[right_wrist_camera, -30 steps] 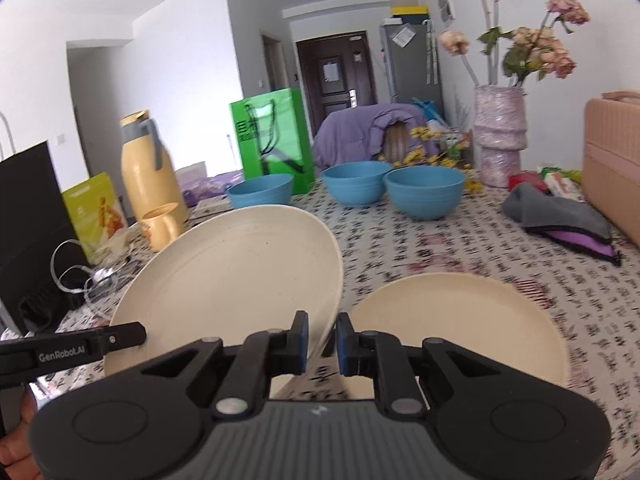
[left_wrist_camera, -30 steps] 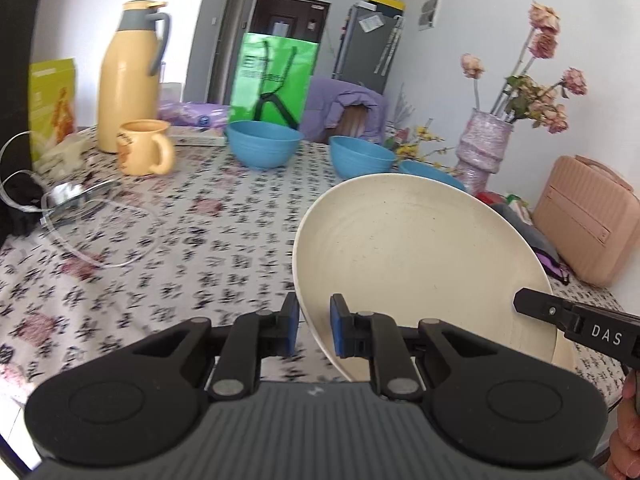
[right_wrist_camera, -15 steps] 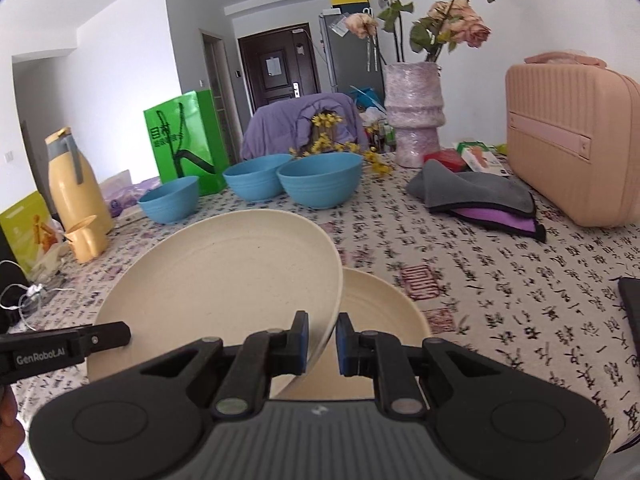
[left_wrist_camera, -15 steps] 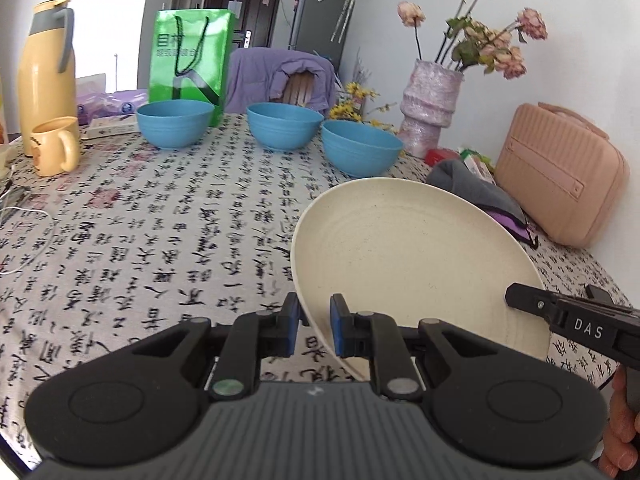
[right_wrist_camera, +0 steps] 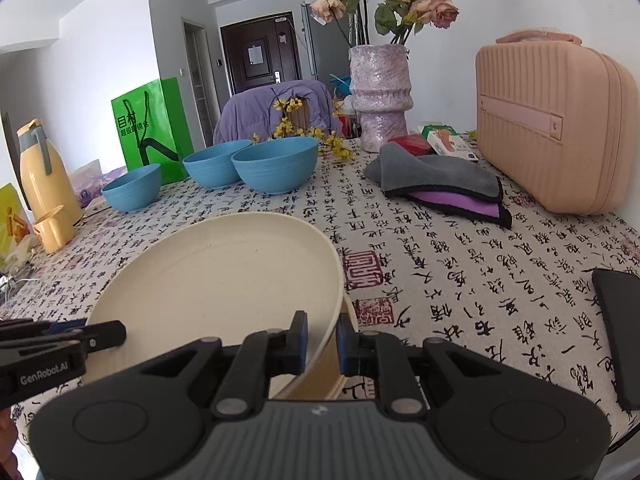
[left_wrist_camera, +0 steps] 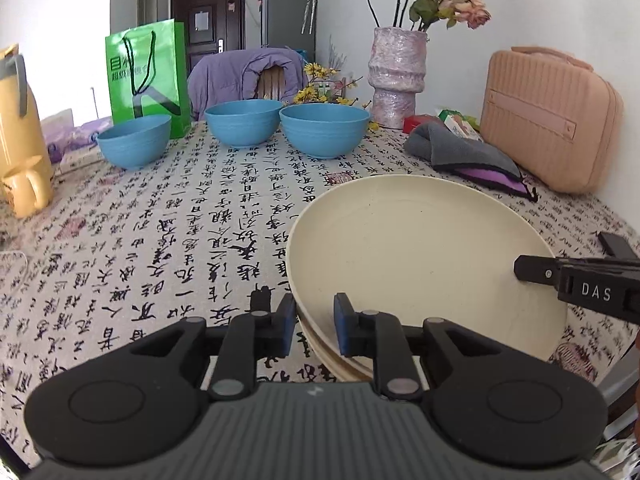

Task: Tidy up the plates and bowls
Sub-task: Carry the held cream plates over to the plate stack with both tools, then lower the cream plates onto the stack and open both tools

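A cream plate is held by both grippers just above a second cream plate, whose rim shows beneath it. My left gripper is shut on the top plate's left rim. My right gripper is shut on its right rim; the lower plate shows under it. Three blue bowls stand in a row at the far side of the table; they also show in the right wrist view.
A yellow thermos and yellow mug stand at the left. A green bag, a vase of flowers, a pink case, folded cloths and a black phone lie around the patterned tablecloth.
Both grippers have carried the top plate to the right and lowered it onto the second plate. The view has swung towards the bowls and the pink case.
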Demonstrator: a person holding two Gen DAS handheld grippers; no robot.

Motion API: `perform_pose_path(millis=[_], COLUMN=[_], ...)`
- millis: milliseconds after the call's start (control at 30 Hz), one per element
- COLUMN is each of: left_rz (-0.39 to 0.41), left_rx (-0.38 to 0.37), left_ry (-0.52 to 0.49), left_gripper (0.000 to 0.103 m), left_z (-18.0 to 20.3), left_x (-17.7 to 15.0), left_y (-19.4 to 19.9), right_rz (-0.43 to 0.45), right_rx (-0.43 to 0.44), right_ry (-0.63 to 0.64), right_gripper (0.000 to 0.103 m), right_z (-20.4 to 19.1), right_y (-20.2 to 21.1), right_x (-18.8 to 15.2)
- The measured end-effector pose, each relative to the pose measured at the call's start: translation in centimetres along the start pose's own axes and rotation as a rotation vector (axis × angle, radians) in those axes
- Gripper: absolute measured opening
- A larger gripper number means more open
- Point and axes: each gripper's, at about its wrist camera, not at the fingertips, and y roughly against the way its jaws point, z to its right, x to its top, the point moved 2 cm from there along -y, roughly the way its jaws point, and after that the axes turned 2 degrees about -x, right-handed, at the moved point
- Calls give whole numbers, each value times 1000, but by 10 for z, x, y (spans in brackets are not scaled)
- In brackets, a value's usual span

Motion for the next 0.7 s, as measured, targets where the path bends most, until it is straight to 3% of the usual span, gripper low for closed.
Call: perform_pose_path(millis=[133, 233, 267, 333, 700], left_rz=[-1, 11, 21, 39, 53], left_rx=[13, 24, 30, 35, 17], left_ry=[-73, -124, -140, -160, -77], left_gripper=[25, 34, 41, 42, 52], left_z=[8, 13, 15, 18, -2], left_x=[-5, -9, -10, -12, -17], left_y=[0, 0, 1, 4, 26], right_rz=[-1, -4, -6, -9, 47], right_rx=[-1, -19, -23, -22, -22], right_ry=[1, 5, 2, -10, -2], right_gripper=[15, 17, 17, 17, 18], right_z=[1, 4, 5, 7, 2], right_y=[-1, -3, -4, -4, 16], right_x=[-2, -4, -5, -7, -1])
